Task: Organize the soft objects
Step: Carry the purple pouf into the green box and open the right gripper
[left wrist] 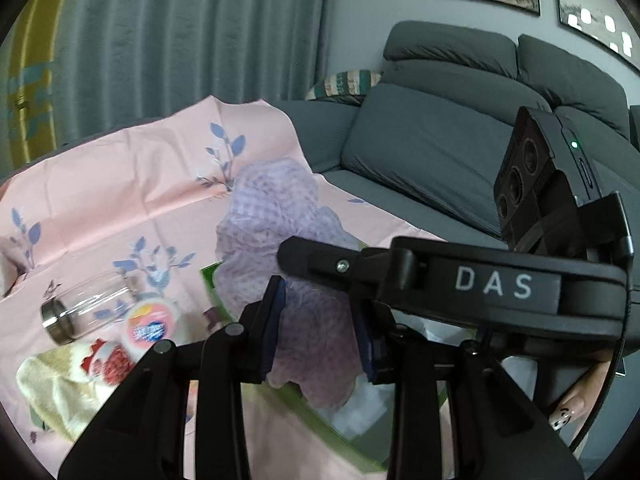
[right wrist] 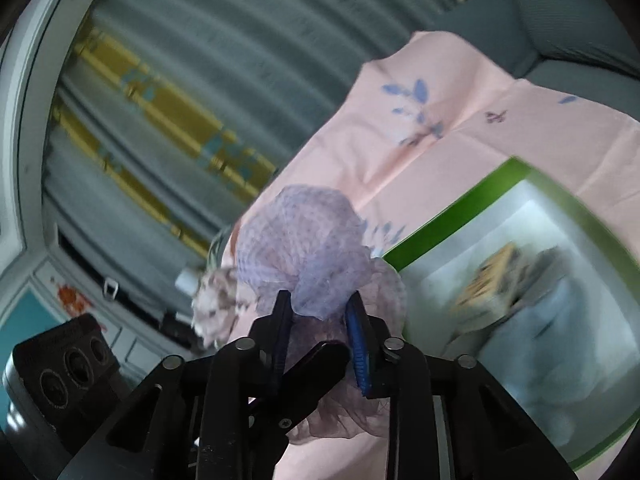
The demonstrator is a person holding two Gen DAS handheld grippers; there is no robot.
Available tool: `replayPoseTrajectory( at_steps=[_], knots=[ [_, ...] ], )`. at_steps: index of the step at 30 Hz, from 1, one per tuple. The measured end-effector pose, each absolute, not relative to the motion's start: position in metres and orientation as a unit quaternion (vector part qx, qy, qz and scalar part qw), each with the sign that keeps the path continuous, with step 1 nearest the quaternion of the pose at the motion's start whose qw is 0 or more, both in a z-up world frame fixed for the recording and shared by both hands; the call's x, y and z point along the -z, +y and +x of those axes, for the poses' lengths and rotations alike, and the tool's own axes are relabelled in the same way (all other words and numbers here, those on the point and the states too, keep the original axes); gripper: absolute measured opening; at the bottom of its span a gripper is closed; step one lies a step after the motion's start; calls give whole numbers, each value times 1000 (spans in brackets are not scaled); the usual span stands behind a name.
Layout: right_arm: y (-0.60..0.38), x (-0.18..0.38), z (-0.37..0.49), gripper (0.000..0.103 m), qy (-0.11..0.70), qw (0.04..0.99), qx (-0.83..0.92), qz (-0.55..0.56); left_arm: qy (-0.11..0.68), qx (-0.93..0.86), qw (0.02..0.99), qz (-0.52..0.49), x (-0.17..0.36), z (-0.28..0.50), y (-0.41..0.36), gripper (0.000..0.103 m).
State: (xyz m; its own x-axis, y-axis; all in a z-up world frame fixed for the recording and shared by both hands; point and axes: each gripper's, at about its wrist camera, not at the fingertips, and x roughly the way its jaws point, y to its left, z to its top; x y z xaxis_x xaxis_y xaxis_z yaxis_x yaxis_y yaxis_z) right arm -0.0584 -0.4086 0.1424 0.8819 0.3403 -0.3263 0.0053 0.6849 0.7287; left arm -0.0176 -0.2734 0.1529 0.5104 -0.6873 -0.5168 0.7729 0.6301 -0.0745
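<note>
Pink floral cloth (left wrist: 120, 184) beneath both tongs (left wrist: 320, 320) (right wrist: 320, 320) (each clenched) on gauzy lilac mesh (left wrist: 280, 216)

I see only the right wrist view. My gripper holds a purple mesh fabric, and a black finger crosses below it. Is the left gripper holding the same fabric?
Observer: Yes. In the left wrist view the left gripper is shut on the purple mesh fabric, and the right gripper pinches it from the side.
Operator: What lies left of the green box? My view blurs there.
Observer: A glass jar lies on its side on the pink cloth, left of the green box.
Operator: Anything else soft nearby?
Observer: A cream towel lies in front of the jar.
</note>
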Motion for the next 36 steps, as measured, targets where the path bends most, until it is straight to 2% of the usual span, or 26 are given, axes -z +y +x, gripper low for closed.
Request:
replayPoseTrajectory(
  at_steps=[13, 26, 32, 34, 36],
  knots=[
    [-456, -112, -51, 16, 227, 869, -34, 439, 322, 433, 837, 88, -130, 10, -326, 31],
    [-475, -107, -61, 15, 226, 866, 23, 445, 378, 407, 831, 40, -110, 38, -334, 34],
    [-480, -116, -72, 15, 197, 875, 20, 441, 377, 391, 839, 25, -114, 43, -326, 51],
    [-480, -119, -75, 15, 192, 878, 24, 437, 375, 392, 840, 19, -117, 42, -322, 62],
    [-480, -121, -76, 15, 191, 878, 28, 438, 370, 396, 841, 12, -122, 39, -316, 66]
  ],
)
